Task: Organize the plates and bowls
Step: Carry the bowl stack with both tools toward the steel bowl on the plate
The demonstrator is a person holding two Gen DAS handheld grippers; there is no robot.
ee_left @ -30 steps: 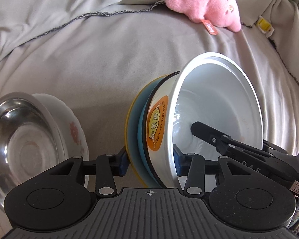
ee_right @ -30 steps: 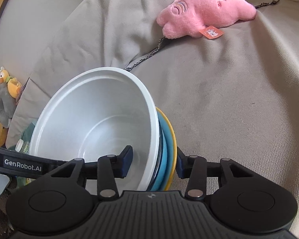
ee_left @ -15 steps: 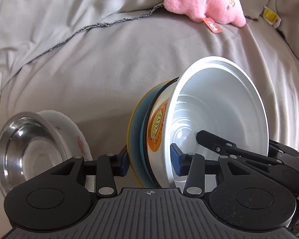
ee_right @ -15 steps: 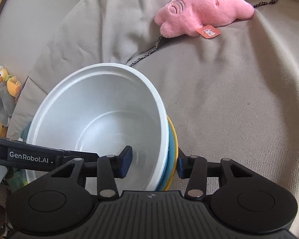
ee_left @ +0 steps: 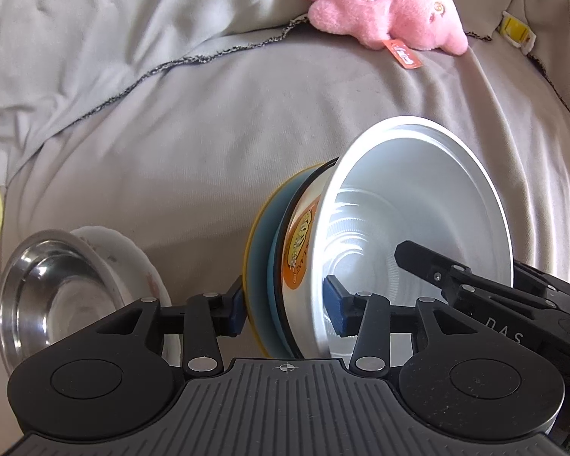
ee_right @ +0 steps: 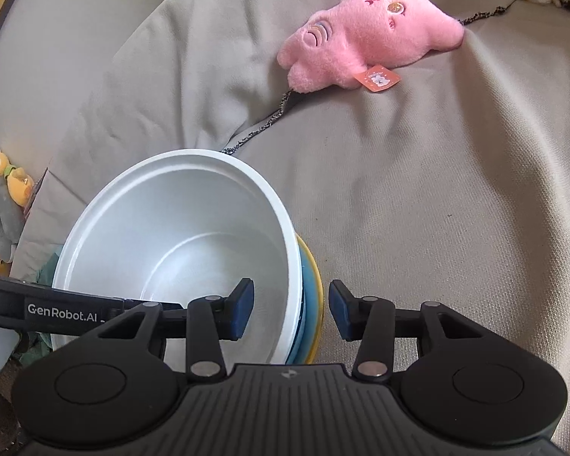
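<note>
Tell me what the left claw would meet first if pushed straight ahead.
Probably the stack itself: the left claw straddles the white round bowl, blue plate and yellow plate, already between its fingers.

Black two-finger left gripper [ee_left: 283, 309] and right gripper [ee_right: 290, 309], alike: ribbed grey housing with a small crosshair mark, round black discs either side, silver rivets on the linkages, blue pads [ee_left: 332, 304]. White "GenRobot.AI" lettering on one flank, "DAS" on the other.
</note>
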